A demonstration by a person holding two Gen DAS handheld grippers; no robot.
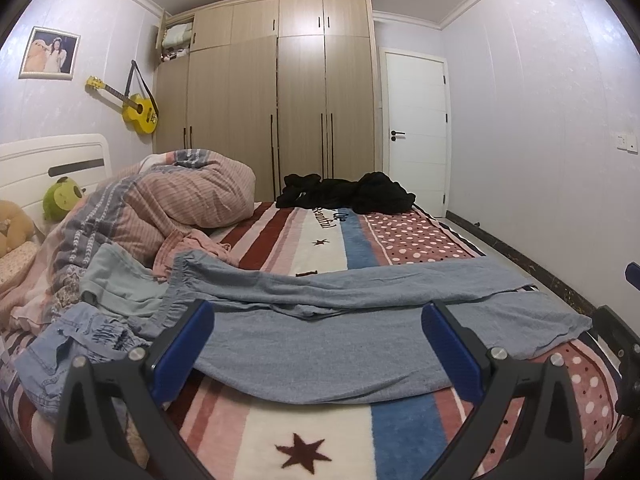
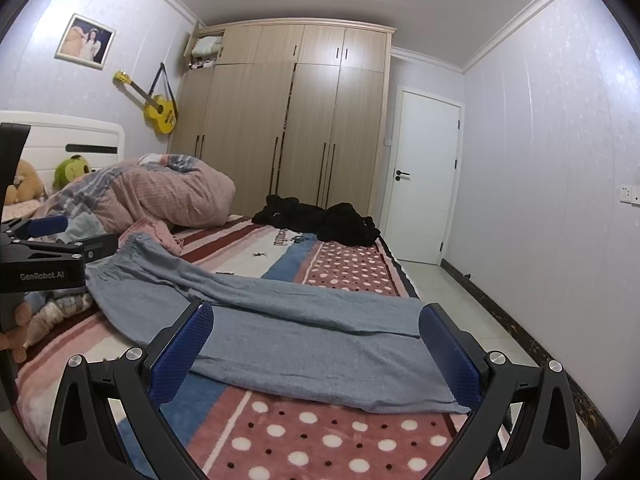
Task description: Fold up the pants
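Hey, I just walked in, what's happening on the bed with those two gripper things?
A person is holding a two-finger gripper in each hand over a pair of grey-blue pants spread across the patterned blanket. The left gripper and the right gripper are both open, hanging just above the fabric and gripping nothing. The pants lie flat with their legs side by side, so no fold has been made yet. A pile of black clothes sits farther back, untouched.

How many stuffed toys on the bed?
2: green plush by the headboard, tan plush just left of it at the frame edge. The duvet may hide more.
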